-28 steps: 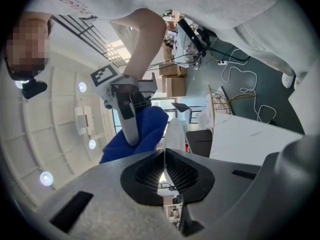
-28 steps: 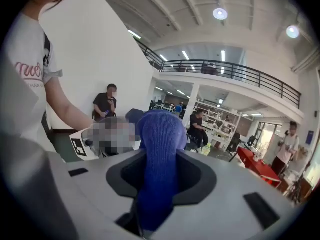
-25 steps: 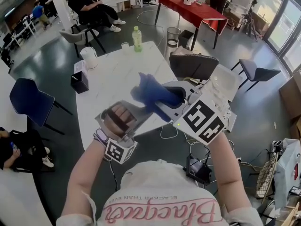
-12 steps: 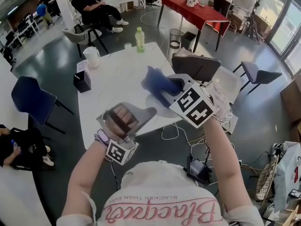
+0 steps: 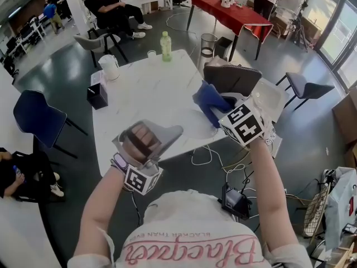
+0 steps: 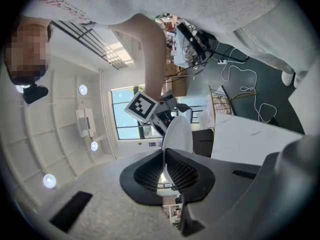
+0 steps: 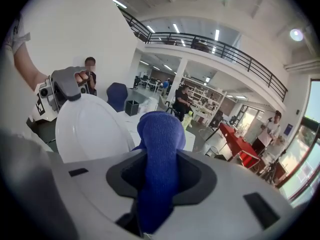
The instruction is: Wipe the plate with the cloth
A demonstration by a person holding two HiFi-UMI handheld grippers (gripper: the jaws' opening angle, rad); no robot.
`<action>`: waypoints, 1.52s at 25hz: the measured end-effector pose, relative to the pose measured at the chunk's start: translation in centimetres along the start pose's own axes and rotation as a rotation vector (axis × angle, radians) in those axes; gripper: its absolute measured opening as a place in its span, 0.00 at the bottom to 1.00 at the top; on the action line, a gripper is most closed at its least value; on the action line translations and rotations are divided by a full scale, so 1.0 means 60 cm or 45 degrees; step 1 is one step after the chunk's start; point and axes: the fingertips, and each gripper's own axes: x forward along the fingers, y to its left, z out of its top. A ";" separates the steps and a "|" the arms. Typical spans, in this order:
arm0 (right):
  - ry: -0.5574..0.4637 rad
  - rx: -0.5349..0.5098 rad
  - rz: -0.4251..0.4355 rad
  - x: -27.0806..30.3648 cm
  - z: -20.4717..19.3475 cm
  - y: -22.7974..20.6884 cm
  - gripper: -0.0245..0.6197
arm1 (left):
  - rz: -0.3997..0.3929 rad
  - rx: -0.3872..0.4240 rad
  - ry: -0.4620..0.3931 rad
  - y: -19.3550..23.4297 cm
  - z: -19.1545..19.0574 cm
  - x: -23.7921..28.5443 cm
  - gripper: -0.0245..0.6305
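My left gripper (image 5: pixel 169 132) is shut on the rim of a white plate (image 5: pixel 192 128) and holds it on edge above the table's near side. In the left gripper view the plate (image 6: pixel 178 133) rises edge-on from between the pads of that gripper (image 6: pixel 164 156). A blue cloth (image 5: pixel 209 99) is bunched in my right gripper (image 5: pixel 216 109), which is shut on it to the right of the plate. The right gripper view has the cloth (image 7: pixel 161 134) standing up out of the gripper (image 7: pixel 161 170), with the plate (image 7: pixel 87 129) just to its left. I cannot tell if cloth and plate touch.
A white table (image 5: pixel 139 91) carries a green bottle (image 5: pixel 165 45), a glass (image 5: pixel 151 54), a white jug (image 5: pixel 109 67) and a black box (image 5: pixel 96 96). A dark chair (image 5: pixel 231 77) stands at its right, a blue chair (image 5: pixel 36 119) at its left. People sit farther back.
My right gripper has carried the cloth to the right and downward, off the plate's face and away from the left gripper. The left gripper and plate have stayed still.
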 end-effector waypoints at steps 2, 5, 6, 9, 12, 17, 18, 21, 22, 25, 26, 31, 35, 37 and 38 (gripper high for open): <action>0.032 0.027 -0.015 -0.002 -0.026 -0.006 0.22 | 0.008 -0.009 0.008 0.003 -0.003 -0.001 0.06; 0.068 0.066 -0.034 -0.005 -0.058 -0.010 0.22 | 0.008 -0.031 0.028 -0.001 -0.015 -0.002 0.06; 0.070 0.085 -0.042 -0.006 -0.063 -0.011 0.22 | 0.006 -0.044 0.038 -0.003 -0.022 -0.003 0.06; 0.051 0.142 -0.072 -0.019 -0.067 -0.013 0.22 | -0.001 -0.112 0.085 -0.009 -0.045 -0.005 0.06; -0.005 0.212 -0.096 -0.042 -0.063 -0.010 0.22 | -0.016 -0.245 0.147 -0.018 -0.063 -0.006 0.06; -0.151 0.319 -0.102 -0.074 -0.046 0.009 0.22 | 0.003 -0.630 0.246 -0.030 -0.098 -0.005 0.06; -0.175 0.342 -0.104 -0.078 -0.043 0.012 0.22 | 0.007 -0.695 0.262 -0.033 -0.104 -0.003 0.06; -0.231 0.407 -0.116 -0.087 -0.040 0.017 0.22 | 0.014 -0.869 0.309 -0.042 -0.119 0.001 0.06; -0.244 0.425 -0.119 -0.089 -0.039 0.018 0.22 | 0.018 -0.928 0.325 -0.045 -0.123 0.002 0.06; -0.263 0.458 -0.125 -0.092 -0.040 0.024 0.22 | 0.041 -1.137 0.360 -0.049 -0.136 0.003 0.06; -0.270 0.466 -0.129 -0.092 -0.040 0.026 0.22 | 0.052 -1.223 0.367 -0.050 -0.140 0.003 0.06; -0.351 0.524 -0.149 -0.092 -0.036 0.031 0.22 | 0.137 -1.719 0.376 -0.050 -0.163 0.001 0.06; -0.414 0.591 -0.167 -0.094 -0.028 0.030 0.22 | 0.209 -2.115 0.342 -0.053 -0.176 -0.003 0.05; -0.441 0.615 -0.174 -0.096 -0.023 0.030 0.22 | 0.234 -2.266 0.323 -0.052 -0.178 -0.004 0.05; -0.450 0.623 -0.179 -0.097 -0.020 0.029 0.22 | 0.246 -2.329 0.315 -0.052 -0.179 -0.005 0.05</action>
